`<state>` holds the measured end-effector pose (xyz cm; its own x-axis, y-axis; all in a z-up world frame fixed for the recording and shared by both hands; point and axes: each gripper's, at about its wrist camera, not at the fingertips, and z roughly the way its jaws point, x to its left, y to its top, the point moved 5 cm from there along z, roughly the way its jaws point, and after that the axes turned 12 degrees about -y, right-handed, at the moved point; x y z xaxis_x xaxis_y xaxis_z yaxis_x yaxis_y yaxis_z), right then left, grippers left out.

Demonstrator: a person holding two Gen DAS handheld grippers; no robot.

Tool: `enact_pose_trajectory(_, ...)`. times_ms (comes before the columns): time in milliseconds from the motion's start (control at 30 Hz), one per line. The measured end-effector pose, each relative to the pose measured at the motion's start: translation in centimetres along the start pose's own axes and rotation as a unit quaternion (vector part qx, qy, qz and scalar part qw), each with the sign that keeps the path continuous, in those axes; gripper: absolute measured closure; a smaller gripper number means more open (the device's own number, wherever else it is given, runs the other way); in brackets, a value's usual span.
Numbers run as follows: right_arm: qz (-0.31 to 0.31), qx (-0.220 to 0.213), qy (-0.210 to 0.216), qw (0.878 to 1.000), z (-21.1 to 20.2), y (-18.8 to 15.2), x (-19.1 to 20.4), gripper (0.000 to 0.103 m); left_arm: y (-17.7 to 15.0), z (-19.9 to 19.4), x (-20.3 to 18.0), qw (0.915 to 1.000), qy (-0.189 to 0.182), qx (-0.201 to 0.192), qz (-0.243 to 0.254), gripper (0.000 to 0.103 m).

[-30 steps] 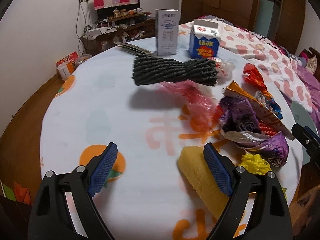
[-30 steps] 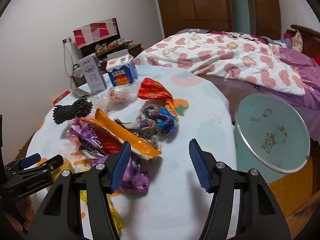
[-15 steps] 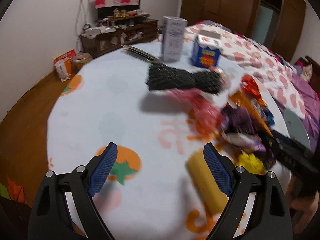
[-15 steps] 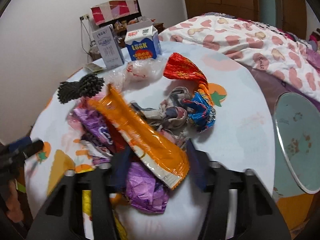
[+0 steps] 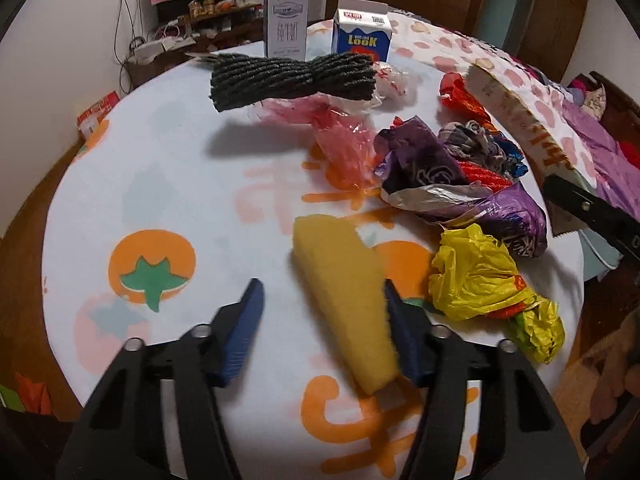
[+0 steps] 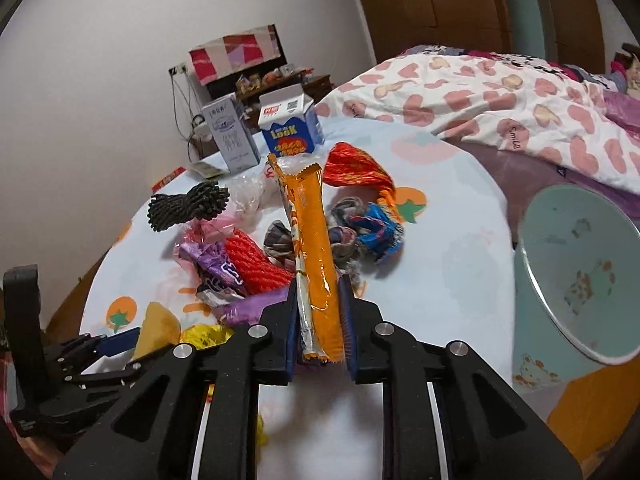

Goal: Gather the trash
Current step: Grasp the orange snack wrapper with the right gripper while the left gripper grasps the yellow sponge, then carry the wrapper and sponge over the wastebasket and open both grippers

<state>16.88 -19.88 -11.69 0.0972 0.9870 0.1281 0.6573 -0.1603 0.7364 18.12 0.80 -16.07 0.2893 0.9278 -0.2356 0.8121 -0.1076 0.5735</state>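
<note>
The right gripper (image 6: pixel 319 312) is clamped on a long orange snack wrapper (image 6: pixel 310 240), its blue pads pressing the wrapper's sides near the lower end while the rest sticks up and away over the heap of trash on the round table (image 5: pixel 168 168). The left gripper (image 5: pixel 320 312) has just been closing, and the yellow sponge (image 5: pixel 348 300) lies between its jaws: the right pad touches the sponge's edge, but the left pad stands clear of it with bare tablecloth between, so it is not yet a grip. Beyond the sponge sits a crumpled yellow plastic bag (image 5: pixel 480 276), touching a purple foil bag (image 5: pixel 460 192), and just behind those a pink plastic bag (image 5: pixel 344 140), a red mesh sleeve (image 6: pixel 252 264) and a knot of grey and blue wrappers (image 6: pixel 360 232). A dark green netting roll (image 5: pixel 292 76) rests farther back, with a white milk carton (image 5: pixel 286 20) and a blue carton marked LOOK (image 5: pixel 362 36) upright at the table's far edge. A shiny red-orange wrapper (image 6: pixel 356 170) lies beside the blue carton. To the right of the table stands a pale green bin (image 6: pixel 576 280), its open mouth tilted toward the camera; what is inside is probably only a printed pattern, though the view is too distorted to be sure. A bed with a heart-patterned quilt (image 6: pixel 500 100) fills the background.
</note>
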Motion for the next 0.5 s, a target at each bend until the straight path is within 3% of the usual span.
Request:
enact_pose_trajectory(100, 0.015, -0.01, -0.001, 1.0, -0.8, -0.2, -0.8, 0.084, 0.0, -0.2, 0.5, 0.9999, -0.005, -0.009, -0.01, 0.073)
enact_pose_trajectory(267, 0.033, -0.021, -0.011, 0.999, -1.8, -0.3, -2.0, 0.084, 0.5, -0.9, 0.6, 0.9994, -0.012, -0.023, -0.022, 0.074)
enact_pose_trajectory(500, 0.038, -0.051, -0.034, 0.997, -3.8, 0.1, -3.4, 0.084, 2.8, -2.9, -1.1, 0.998, 0.002, -0.063, 0.007, 0.074)
